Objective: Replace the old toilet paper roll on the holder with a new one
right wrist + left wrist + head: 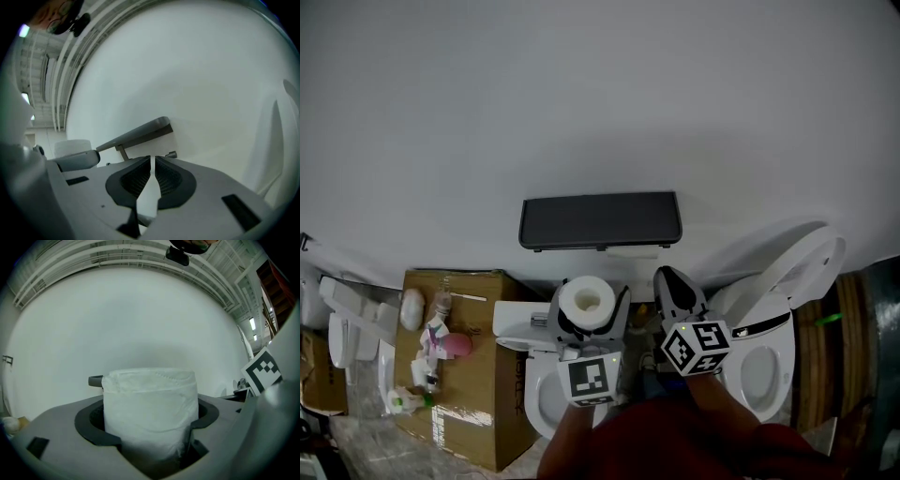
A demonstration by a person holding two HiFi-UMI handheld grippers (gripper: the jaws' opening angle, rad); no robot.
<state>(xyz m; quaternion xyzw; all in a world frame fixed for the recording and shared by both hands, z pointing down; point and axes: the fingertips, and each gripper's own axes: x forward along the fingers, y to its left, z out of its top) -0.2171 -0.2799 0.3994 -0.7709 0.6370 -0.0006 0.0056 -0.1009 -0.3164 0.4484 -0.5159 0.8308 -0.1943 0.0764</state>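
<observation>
Leftmost, we see a box (473, 403) with small items (436, 356) strewn on top, standing by the white wall (581, 94). Just right of it, our left tongs (591, 311) pinch a full white roll (586, 298) upright, its hollow core facing up toward us. In the left gripper view, the dark pads (91, 425) press into both flanks of the paper. From the head view, the roll sits below the dark holder (600, 221) fixed to the wall, and is apart from it. Under these tongs we make out a white bowl (536, 398). Next over, our right tongs (669, 279) are pressed together with nothing between them, pointing at the wall beneath the holder's right end. Farthest right stands a toilet (769, 361), its lid (806, 267) raised.
</observation>
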